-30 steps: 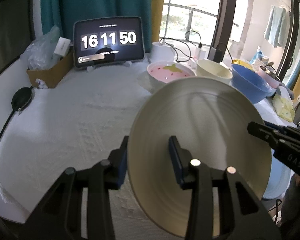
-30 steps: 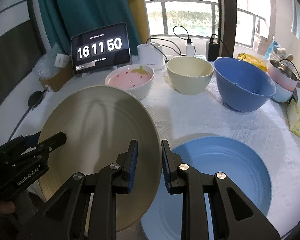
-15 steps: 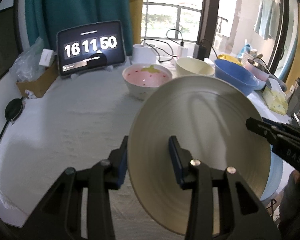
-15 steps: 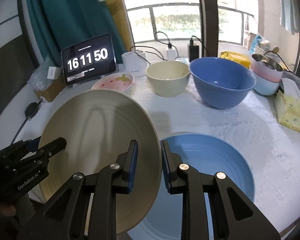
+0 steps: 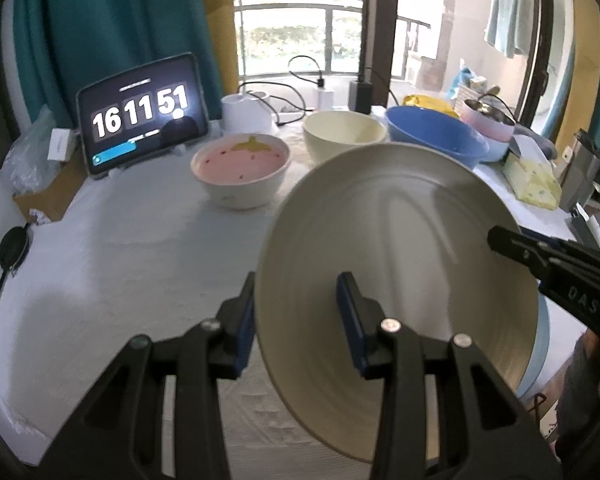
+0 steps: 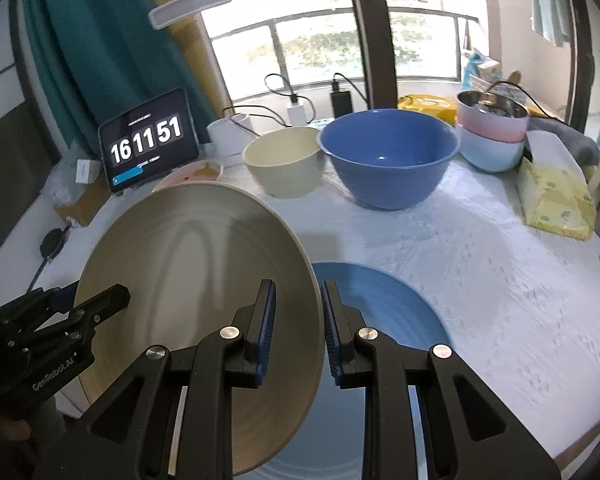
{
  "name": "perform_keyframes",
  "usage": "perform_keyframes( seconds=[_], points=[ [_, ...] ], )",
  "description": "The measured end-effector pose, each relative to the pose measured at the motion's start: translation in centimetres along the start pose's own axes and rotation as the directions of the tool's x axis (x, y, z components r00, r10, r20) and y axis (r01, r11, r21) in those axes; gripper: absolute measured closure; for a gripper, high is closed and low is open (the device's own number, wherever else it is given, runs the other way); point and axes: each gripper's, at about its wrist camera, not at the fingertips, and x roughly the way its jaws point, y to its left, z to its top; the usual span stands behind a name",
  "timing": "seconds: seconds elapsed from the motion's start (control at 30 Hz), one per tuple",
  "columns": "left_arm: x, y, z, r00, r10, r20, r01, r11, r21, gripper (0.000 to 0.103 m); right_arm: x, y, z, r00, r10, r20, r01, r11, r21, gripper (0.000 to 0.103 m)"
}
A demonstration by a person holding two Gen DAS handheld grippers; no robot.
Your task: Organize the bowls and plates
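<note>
Grippers left (image 5: 296, 312) and right (image 6: 296, 328) each clamp an edge of the tilted cream plate (image 6: 196, 280) above the blue plate (image 6: 388, 304).

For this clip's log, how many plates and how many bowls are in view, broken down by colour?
Plates: 2, a beige plate and a light blue plate
Bowls: 5, a pink-inside bowl, a cream bowl, a dark blue bowl, and a pink bowl stacked in a pale blue bowl
Total: 7
</note>
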Motion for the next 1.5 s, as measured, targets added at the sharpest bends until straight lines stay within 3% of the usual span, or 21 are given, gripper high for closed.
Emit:
perform_keyframes(
  seconds=[0.8, 1.5],
  points=[
    [1.6, -5.8, 0.3, 0.997, -0.050, -0.050, 0.054, 0.995, 0.084, 0.063, -0.9, -5.9, -1.4, 0.998, -0.056, -0.008, 0.057, 0.995, 0.085, 0.078],
    [4.2, -7.1, -0.5, 0.993, -0.034, -0.112, 0.046, 0.993, 0.106, 0.062, 0.9, -7.2, -1.9, 0.995, -0.083, -0.060, 0.088, 0.992, 0.089, 0.075]
  ],
)
